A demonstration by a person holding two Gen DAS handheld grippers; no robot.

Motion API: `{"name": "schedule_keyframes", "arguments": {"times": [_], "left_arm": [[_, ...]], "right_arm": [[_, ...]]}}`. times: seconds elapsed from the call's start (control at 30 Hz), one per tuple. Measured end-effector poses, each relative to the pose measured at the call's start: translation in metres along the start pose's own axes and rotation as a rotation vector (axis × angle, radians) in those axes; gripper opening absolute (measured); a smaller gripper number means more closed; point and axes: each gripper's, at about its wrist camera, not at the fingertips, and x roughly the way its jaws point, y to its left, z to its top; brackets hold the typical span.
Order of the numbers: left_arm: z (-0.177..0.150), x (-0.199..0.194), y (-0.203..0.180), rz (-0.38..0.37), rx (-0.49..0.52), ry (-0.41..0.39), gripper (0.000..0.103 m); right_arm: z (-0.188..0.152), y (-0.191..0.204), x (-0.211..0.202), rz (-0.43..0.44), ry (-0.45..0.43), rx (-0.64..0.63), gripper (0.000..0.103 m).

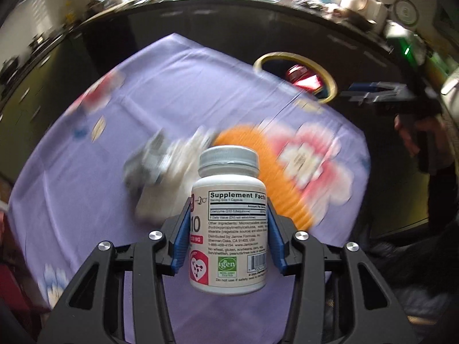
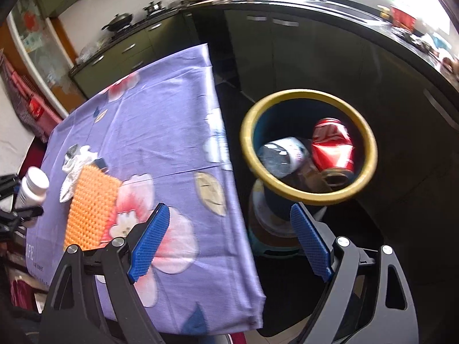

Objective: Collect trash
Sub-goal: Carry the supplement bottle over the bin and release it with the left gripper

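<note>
The bin beside the table already holds a red can and a cup, the left claw grips a pill bottle above the cloth, the right claw gapes empty, and crumpled paper waits.

Purple floral tablecloth over the table, orange bristly mat lying on it, dark green kitchen cabinets behind, black wok on the stove, cluttered dark countertop beneath a bright window.
</note>
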Motion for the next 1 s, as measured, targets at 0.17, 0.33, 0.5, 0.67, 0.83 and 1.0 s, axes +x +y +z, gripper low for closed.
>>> {"name": "schedule_keyframes", "arguments": {"times": [0.17, 0.33, 0.5, 0.67, 0.83, 1.0], "left_arm": [[0.077, 0.023, -0.036, -0.083, 0.112, -0.034, 0.045], [0.161, 0.083, -0.077, -0.195, 0.185, -0.008, 0.045], [0.231, 0.161, -0.103, -0.25, 0.164, 0.062, 0.045], [0.266, 0.21, -0.11, -0.244, 0.111, 0.086, 0.053], [0.267, 0.19, -0.099, -0.282, 0.073, 0.027, 0.055], [0.229, 0.124, -0.076, -0.268, 0.048, -0.079, 0.056]], "right_arm": [[-0.009, -0.04, -0.01, -0.07, -0.032, 0.076, 0.085], [-0.017, -0.081, -0.015, -0.12, -0.037, 0.157, 0.085], [-0.024, -0.104, -0.014, -0.131, -0.03, 0.207, 0.085], [-0.027, -0.117, -0.013, -0.133, -0.022, 0.229, 0.085], [-0.026, -0.116, -0.014, -0.125, -0.024, 0.224, 0.085], [-0.026, -0.106, -0.004, -0.106, -0.011, 0.208, 0.085]]}}
